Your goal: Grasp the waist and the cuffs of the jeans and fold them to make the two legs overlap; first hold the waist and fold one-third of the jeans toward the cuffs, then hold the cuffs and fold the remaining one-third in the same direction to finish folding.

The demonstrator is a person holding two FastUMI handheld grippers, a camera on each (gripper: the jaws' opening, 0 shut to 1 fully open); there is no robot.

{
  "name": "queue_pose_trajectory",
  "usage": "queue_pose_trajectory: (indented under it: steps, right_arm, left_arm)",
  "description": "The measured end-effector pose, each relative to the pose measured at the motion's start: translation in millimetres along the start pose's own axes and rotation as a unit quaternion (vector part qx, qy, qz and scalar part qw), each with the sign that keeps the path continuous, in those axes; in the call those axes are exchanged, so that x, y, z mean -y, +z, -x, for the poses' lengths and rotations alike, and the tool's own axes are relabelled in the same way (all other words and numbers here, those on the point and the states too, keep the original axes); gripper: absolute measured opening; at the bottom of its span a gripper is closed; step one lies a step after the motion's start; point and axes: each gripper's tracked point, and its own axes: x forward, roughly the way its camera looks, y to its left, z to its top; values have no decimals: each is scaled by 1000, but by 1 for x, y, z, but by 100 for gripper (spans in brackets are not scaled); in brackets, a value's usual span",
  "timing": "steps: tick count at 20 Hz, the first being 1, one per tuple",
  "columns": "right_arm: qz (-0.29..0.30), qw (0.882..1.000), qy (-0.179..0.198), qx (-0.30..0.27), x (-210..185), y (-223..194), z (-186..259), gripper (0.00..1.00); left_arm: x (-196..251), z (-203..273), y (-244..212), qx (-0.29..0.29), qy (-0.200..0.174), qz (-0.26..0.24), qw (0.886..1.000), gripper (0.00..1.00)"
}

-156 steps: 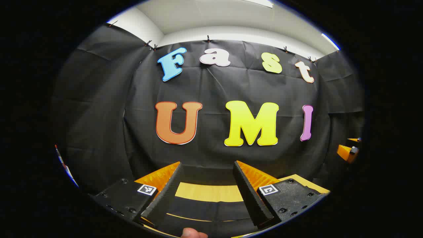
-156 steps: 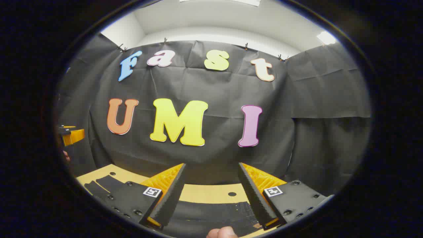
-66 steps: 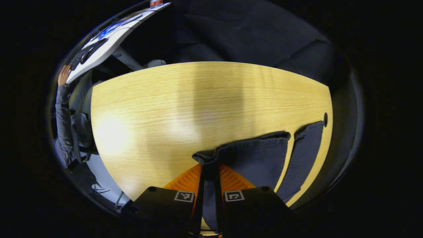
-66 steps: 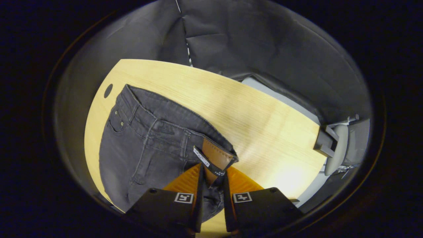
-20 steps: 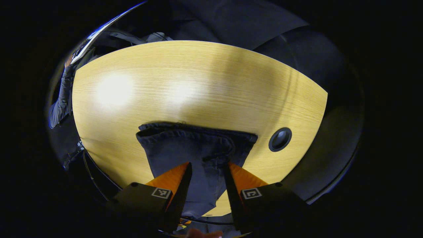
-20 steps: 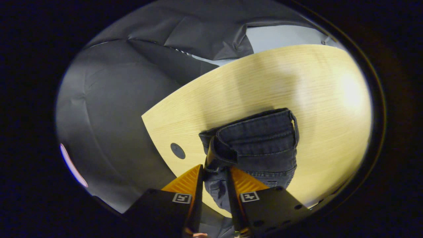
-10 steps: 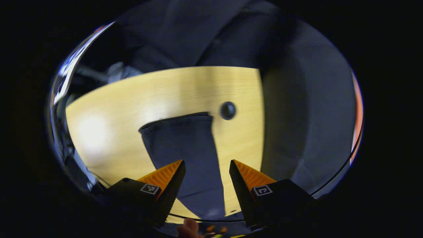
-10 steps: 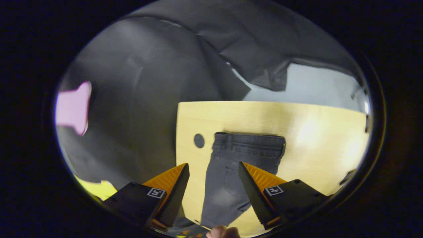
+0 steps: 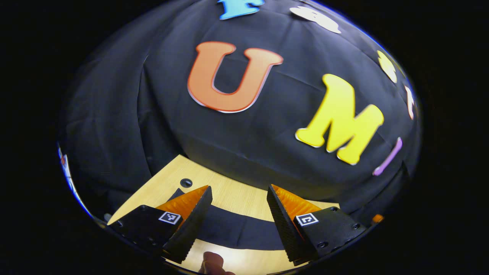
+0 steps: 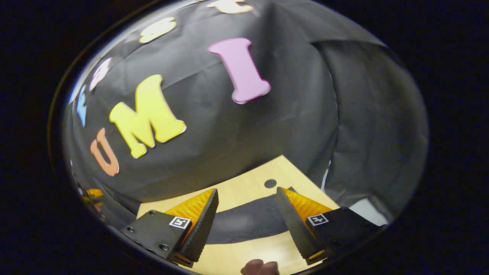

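Jeans (image 9: 237, 229) flat on wooden table (image 9: 237, 193), black cloth wall (image 9: 114, 114)

We hold our left gripper (image 9: 237, 214) up, above the bench, and it points at the back wall. Its jaws stand wide open with nothing between them. The two fingers (image 9: 191, 223) are black with orange backs. One of our fingertips (image 9: 212, 262) peeks in at the bottom of the left gripper view.

We hold our right gripper (image 10: 247, 219) the same way, tipped a bit to one side. Its jaws are wide open too and hold nothing. Our fingertips (image 10: 259, 266) show at the bottom of the right gripper view.
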Motion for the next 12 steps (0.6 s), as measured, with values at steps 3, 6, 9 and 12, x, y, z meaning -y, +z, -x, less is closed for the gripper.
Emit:
queue_pose_trajectory:
  steps: [3,6,9,12]
  right_arm:
    - [65,997,-8,34,-4,-7,-1,95]
    - [108,993,-19,31,4,-19,-7,98]
    - [83,996,-28,13,18,-34,-14,99]
    - [57,997,-43,-18,48,-65,-20,99]
  left_arm:
    - [19,18,-34,47,-6,-34,998,94]
    - [31,36,-87,49,-5,-49,998,94]
    - [45,45,-124,35,-20,-55,998,94]
    - [50,47,-141,31,-20,-57,998,94]
